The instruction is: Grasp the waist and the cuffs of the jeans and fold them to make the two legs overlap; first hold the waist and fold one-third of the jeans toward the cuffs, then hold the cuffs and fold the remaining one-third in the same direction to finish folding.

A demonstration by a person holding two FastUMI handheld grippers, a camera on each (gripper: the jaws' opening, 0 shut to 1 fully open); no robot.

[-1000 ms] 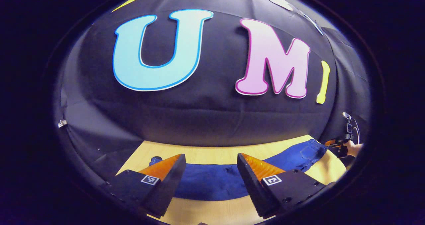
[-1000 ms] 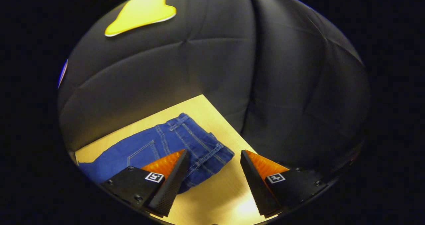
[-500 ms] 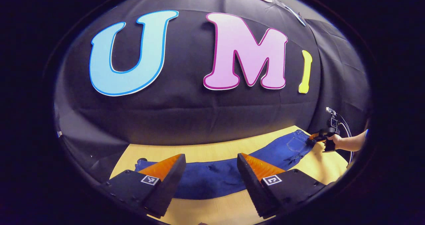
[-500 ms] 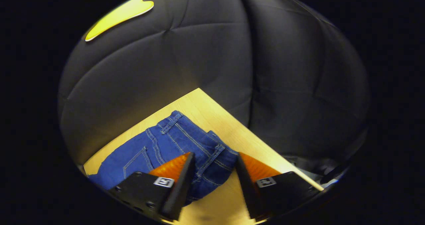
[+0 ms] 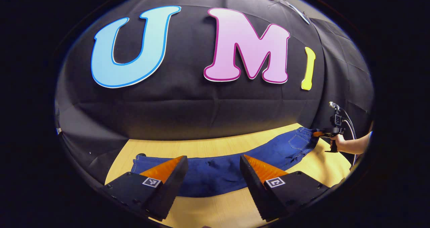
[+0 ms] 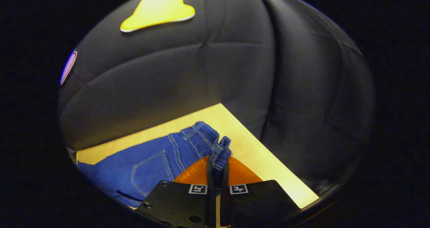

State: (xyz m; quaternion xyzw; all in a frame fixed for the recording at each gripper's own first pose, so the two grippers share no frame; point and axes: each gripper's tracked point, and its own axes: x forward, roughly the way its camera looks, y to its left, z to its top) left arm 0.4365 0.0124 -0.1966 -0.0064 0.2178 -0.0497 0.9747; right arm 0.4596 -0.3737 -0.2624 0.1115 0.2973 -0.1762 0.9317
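Blue jeans (image 5: 218, 176) lie stretched across the wooden table (image 5: 215, 147), cuffs at the left, waist at the far right. My left gripper (image 5: 212, 174) hovers open above the middle of the legs, nothing between its fingers. In the right gripper view the waist end of the jeans (image 6: 158, 160) shows a back pocket, and my right gripper (image 6: 216, 169) is shut on the waistband (image 6: 220, 150), which bunches up between the fingers. The left gripper view also shows the right gripper (image 5: 324, 133) far off at the waist, held by a hand (image 5: 339, 142).
Black cloth walls stand close behind the table on the far side and the right. The table's far right corner (image 6: 220, 105) lies just beyond the waist. Bare wood (image 5: 231, 207) runs along the near edge in front of the jeans.
My right gripper closed from open onto the waistband and lifted it a little. The left gripper stayed open and shifted slightly, with more of the cuff end coming into sight.
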